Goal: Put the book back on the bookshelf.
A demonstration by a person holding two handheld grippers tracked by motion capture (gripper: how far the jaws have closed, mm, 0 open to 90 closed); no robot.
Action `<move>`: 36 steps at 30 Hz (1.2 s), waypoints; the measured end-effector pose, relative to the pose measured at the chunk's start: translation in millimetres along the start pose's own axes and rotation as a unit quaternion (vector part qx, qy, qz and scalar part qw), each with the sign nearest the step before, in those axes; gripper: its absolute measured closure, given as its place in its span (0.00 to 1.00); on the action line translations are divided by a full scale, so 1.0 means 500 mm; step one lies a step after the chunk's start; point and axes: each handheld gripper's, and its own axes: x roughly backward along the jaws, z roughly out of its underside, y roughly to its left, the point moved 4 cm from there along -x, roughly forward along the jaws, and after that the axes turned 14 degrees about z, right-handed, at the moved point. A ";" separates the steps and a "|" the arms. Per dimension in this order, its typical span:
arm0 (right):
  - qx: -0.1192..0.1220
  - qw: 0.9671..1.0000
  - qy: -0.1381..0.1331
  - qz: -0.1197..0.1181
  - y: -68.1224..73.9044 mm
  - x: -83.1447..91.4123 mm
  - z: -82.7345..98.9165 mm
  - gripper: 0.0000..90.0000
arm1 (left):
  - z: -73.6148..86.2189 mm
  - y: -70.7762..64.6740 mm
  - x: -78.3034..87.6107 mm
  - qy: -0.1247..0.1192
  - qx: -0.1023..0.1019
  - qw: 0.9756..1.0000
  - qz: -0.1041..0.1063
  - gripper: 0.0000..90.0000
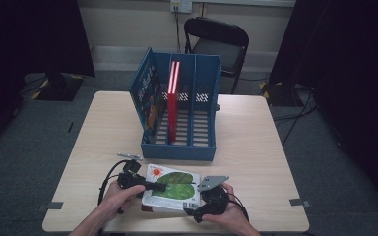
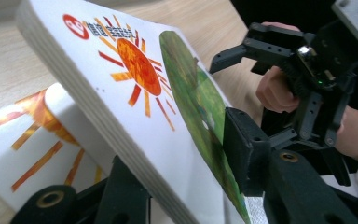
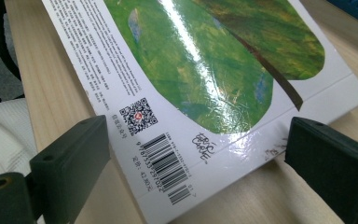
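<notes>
Left tool (image 1: 145, 186) was clamped on the edge of the white picture book (image 1: 174, 189), tipping it up off a second book (image 2: 23, 144) lying flat on the worktop (image 1: 256, 142). Right tool (image 1: 202, 210) sat at the book's barcode corner with its jaws spread wide, pads apart from the cover. Both books were near the front edge, in front of the blue file rack (image 1: 179, 147).

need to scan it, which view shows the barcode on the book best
The right gripper view: the barcode is sharp beside the QR code. The high view shows the book whole but small; the left gripper view shows its sun corner.
</notes>
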 end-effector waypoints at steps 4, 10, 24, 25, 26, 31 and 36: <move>-0.007 1.000 0.000 -0.010 -0.004 0.003 -0.003 0.10 | 0.001 -0.003 0.003 0.001 -0.006 1.000 0.009 0.75; -0.021 1.000 -0.011 -0.001 -0.018 0.012 -0.006 0.16 | 0.001 -0.012 0.002 0.001 -0.024 1.000 0.000 0.75; -0.078 0.997 -0.001 -0.004 -0.049 0.005 -0.004 0.14 | 0.010 -0.055 -0.001 0.015 -0.110 0.994 -0.018 0.77; -0.079 0.997 -0.001 -0.003 -0.050 0.006 -0.004 0.14 | 0.011 -0.056 -0.001 0.016 -0.114 0.993 -0.019 0.77; -0.079 0.997 -0.004 -0.004 -0.050 0.006 -0.004 0.14 | 0.012 -0.057 -0.001 0.018 -0.116 0.993 -0.018 0.77; -0.080 0.997 -0.009 -0.020 -0.045 0.005 -0.008 0.13 | 0.018 -0.067 -0.002 0.031 -0.138 0.990 -0.022 0.79; -0.066 0.997 -0.019 -0.018 -0.036 0.005 -0.015 0.15 | 0.019 -0.067 -0.002 0.034 -0.146 0.988 -0.022 0.79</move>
